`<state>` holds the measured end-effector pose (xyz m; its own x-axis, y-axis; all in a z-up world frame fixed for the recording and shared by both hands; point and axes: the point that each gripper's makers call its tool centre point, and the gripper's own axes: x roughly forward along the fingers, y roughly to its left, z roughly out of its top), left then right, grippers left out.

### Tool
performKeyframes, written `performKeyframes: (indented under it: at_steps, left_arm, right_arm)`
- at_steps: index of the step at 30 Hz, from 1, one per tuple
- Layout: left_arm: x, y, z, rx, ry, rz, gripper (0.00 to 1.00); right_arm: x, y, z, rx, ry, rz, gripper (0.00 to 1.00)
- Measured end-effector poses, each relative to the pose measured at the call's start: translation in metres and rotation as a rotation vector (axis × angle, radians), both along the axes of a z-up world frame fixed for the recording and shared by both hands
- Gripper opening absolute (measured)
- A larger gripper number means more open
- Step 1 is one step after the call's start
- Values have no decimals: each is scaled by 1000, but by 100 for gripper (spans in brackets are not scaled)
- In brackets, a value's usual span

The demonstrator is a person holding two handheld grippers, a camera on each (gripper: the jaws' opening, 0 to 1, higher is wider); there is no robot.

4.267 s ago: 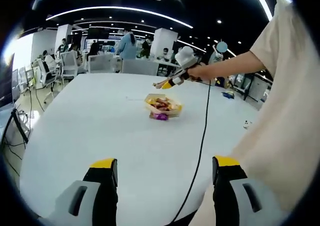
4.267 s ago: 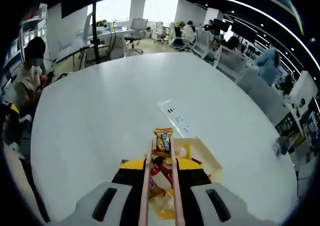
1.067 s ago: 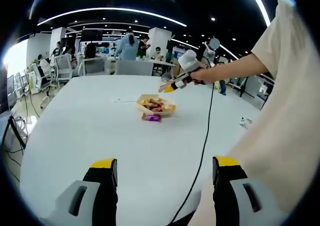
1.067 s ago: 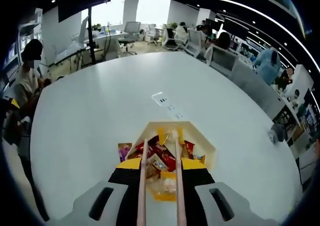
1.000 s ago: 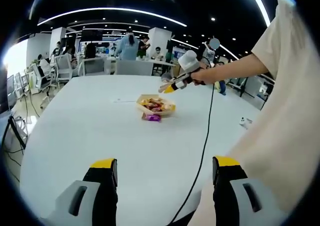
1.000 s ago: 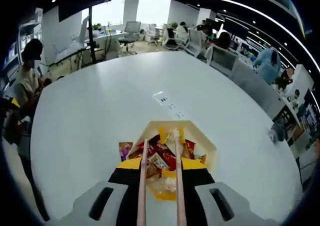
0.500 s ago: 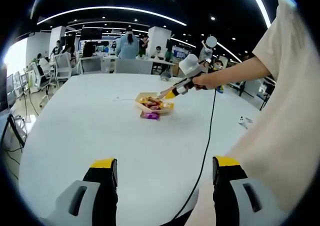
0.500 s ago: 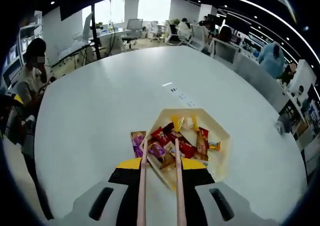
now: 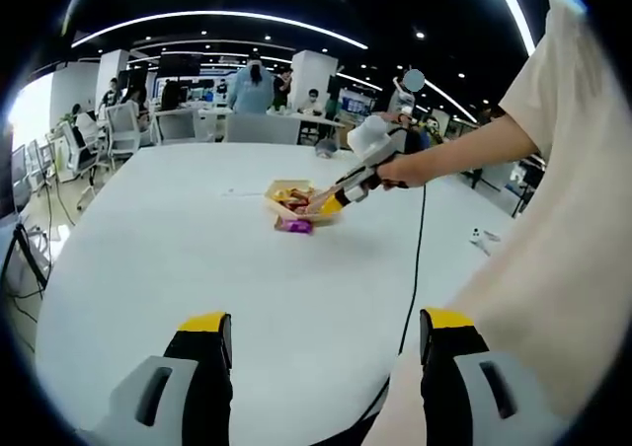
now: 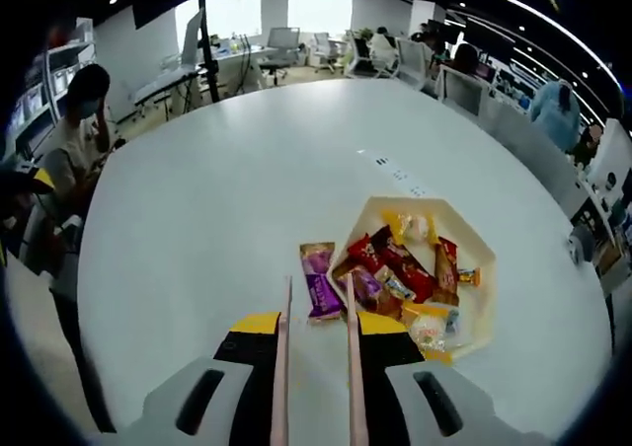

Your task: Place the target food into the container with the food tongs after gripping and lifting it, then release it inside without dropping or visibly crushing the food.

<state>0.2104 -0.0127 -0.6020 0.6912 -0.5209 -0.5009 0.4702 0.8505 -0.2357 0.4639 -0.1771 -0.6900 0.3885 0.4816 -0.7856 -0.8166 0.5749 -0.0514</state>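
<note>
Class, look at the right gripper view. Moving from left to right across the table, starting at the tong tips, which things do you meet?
Food tongs → purple snack packet lying on the table → red snack packet inside the container → orange candy → right wall of the container.

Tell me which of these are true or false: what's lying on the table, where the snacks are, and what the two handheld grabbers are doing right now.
1. A purple snack packet lies on the white table, outside the container. True.
2. The container is empty. False: it holds many wrapped snacks.
3. The food tongs on the right gripper are squeezing a snack. False: their tips stand apart with nothing between them, reaching toward the purple packet.
4. The left gripper hangs open, far back from the container. True: its jaws are wide apart with nothing between them.
5. The container is round. False: it has straight, angled sides.
</note>
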Motion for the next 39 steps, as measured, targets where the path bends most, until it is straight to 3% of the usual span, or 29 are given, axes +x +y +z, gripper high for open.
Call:
performKeyframes:
  at_steps: [4, 10, 39]
  left_arm:
    - [-2, 0, -1, 1, 6, 0, 78]
    - [-3, 4, -3, 2, 15, 10, 78]
    - [6, 6, -6, 4, 31, 25, 78]
  right_arm:
    - [-8, 5, -9, -39, 12, 53, 27]
    - [-8, 10, -15, -47, 19, 68, 27]
    - [0, 7, -31, -79, 48, 71, 27]
